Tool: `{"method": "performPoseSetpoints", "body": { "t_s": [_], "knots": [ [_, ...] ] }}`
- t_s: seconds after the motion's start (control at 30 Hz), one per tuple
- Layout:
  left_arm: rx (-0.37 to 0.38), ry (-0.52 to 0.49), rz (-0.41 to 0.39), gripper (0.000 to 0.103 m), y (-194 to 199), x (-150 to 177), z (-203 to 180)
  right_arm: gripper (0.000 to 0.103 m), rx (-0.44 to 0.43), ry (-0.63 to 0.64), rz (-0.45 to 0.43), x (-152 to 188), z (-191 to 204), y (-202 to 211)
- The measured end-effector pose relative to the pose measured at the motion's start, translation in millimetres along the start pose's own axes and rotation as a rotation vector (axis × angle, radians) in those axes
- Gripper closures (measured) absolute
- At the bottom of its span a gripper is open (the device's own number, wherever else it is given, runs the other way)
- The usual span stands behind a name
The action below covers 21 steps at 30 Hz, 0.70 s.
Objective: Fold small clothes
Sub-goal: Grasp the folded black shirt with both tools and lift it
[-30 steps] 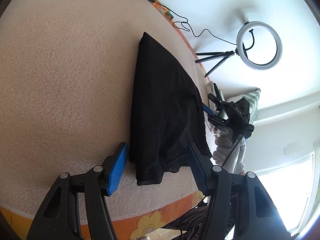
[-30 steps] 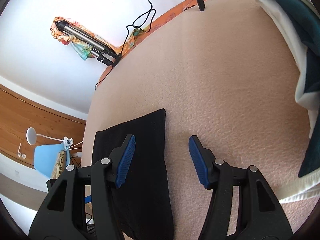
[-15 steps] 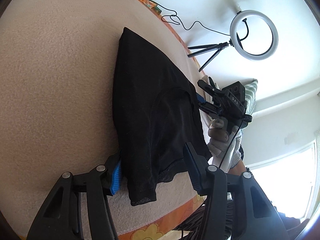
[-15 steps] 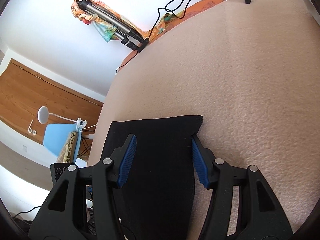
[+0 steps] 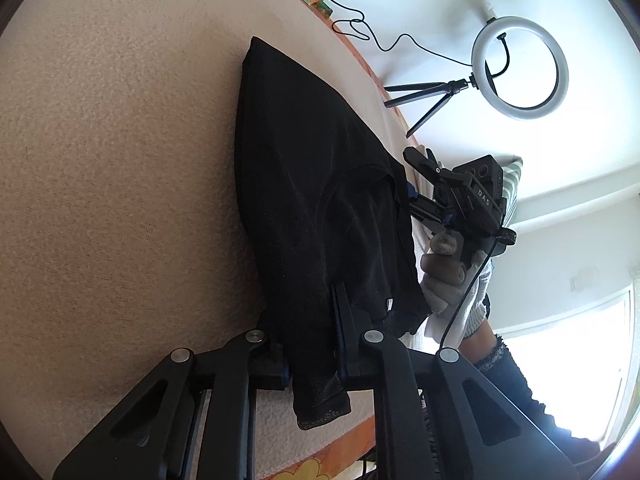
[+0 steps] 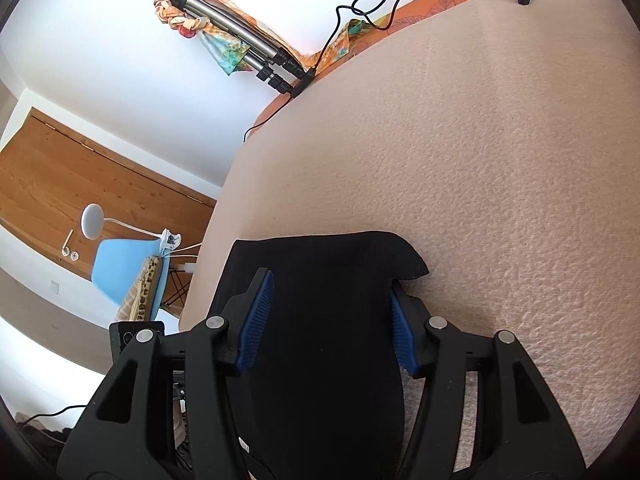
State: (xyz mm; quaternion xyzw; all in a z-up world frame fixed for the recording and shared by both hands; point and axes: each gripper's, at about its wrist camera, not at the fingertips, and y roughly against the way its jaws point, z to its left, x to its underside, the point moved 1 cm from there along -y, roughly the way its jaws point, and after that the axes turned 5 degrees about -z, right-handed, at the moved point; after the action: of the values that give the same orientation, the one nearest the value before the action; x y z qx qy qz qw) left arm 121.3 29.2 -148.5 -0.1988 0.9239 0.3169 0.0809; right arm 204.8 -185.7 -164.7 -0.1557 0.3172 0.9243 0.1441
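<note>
A black garment lies partly folded on a beige blanket. My left gripper is at its near edge; the jaws are closing, and the cloth is pinched between them, with a hem hanging below. In the left wrist view my right gripper, held by a gloved hand, reaches the garment's far side. In the right wrist view the right gripper stands open astride a corner of the black garment. The cloth lies between the blue pads, slack and not squeezed.
A ring light on a small tripod stands at the bed's edge, with a black cable beside it. A folded tripod with colourful cloth lies at the far edge. An orange flowered sheet borders the blanket. A blue chair stands beyond.
The left jaws have closed from wide apart onto the garment's near edge. The right gripper has slid over the garment's corner, so cloth now lies between its fingers.
</note>
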Motion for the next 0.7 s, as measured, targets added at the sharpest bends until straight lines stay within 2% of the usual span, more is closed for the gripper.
{"method": "performPoseSetpoints", "body": {
  "t_s": [0.13, 0.2, 0.27, 0.3, 0.33, 0.4, 0.57, 0.7],
  "knots": [
    [-0.047, -0.058, 0.000, 0.091, -4, 2, -10, 0.046, 0.004, -0.007, -0.007, -1, 0, 0],
    [-0.059, -0.067, -0.003, 0.092, -5, 2, -12, 0.051, 0.016, -0.009, -0.010, 0, 0, 0],
    [-0.065, -0.070, -0.007, 0.093, -7, 2, -14, 0.067, 0.041, -0.022, -0.011, 0, -3, 1],
    [-0.071, -0.077, -0.008, 0.093, -7, 2, -16, 0.091, 0.053, -0.036, 0.008, 0, -5, -3],
    [-0.079, -0.088, -0.008, 0.093, -8, 2, -17, 0.095, 0.061, -0.050, 0.026, 2, -8, -7],
    [-0.092, -0.104, -0.016, 0.094, -7, 3, -21, 0.095, 0.091, -0.019, 0.017, 3, -1, -7],
    [-0.151, -0.202, -0.059, 0.095, 0, 2, -34, 0.095, 0.254, 0.131, 0.012, 4, 29, -10],
    [-0.148, -0.207, -0.104, 0.096, 11, -1, -34, 0.095, 0.336, 0.249, -0.030, 2, 56, -4]
  ]
}}
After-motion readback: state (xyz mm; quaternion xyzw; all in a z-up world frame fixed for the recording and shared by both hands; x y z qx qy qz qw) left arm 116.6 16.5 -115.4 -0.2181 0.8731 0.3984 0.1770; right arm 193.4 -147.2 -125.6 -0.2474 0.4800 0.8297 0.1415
